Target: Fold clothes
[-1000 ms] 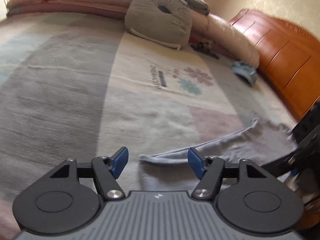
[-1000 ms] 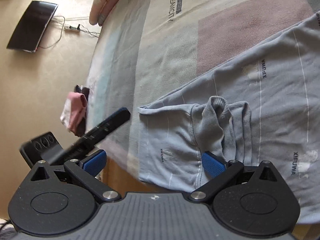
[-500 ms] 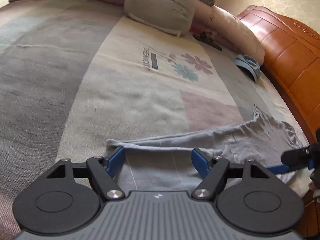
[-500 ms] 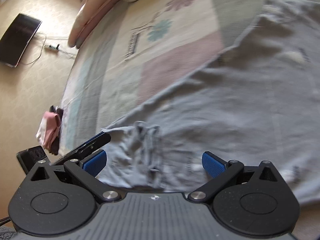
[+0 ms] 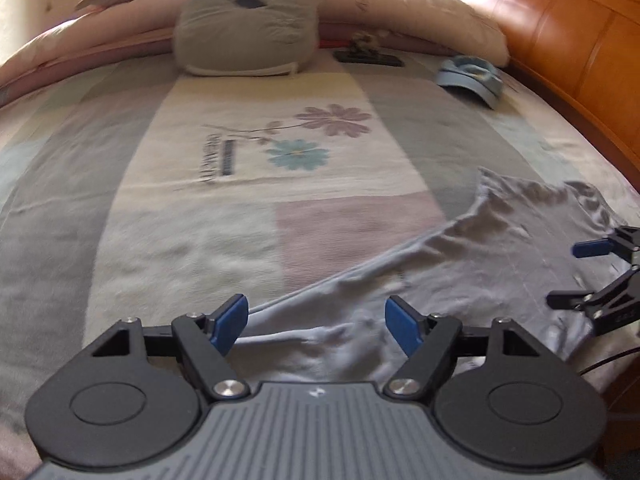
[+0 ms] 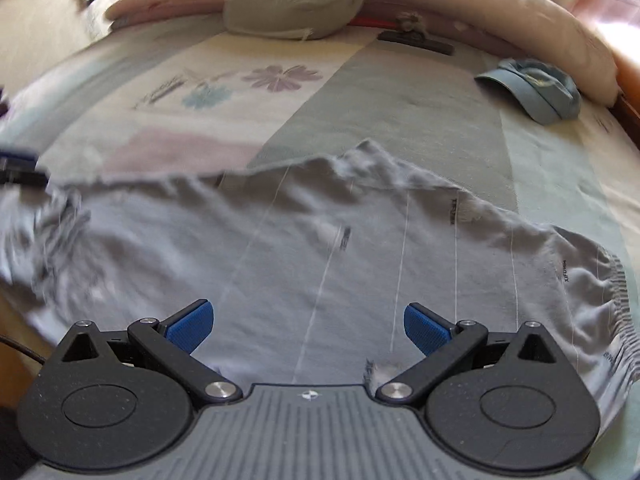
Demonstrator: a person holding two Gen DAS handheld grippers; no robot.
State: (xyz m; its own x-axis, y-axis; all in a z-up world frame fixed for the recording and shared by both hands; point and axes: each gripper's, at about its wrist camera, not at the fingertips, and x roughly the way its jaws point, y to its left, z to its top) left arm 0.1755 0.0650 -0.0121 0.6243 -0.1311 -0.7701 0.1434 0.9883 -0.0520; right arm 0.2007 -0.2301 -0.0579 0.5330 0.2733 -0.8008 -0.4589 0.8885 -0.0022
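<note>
A light grey garment (image 6: 360, 248) with thin white stripes and small printed labels lies spread and wrinkled across the near part of the bed; it also shows in the left wrist view (image 5: 460, 280). My left gripper (image 5: 316, 324) is open, low over the garment's near left end. My right gripper (image 6: 308, 326) is open and empty, low over the garment's middle near edge. The right gripper's fingers (image 5: 592, 248) show at the right edge of the left wrist view. The left gripper's tip (image 6: 18, 168) shows at the left edge of the right wrist view.
The bed cover (image 5: 200, 220) has grey, cream and pink patches and a flower print (image 5: 312, 136). A grey cat pillow (image 5: 248, 28) and rolled pink bedding (image 6: 520, 28) lie at the far end. A blue cap (image 6: 536, 88) lies far right. A wooden bed board (image 5: 580, 48) runs along the right.
Both grippers swung to face the far end of the bed. The right gripper moved from the garment's bunched left end to its middle. The garment lies more spread out.
</note>
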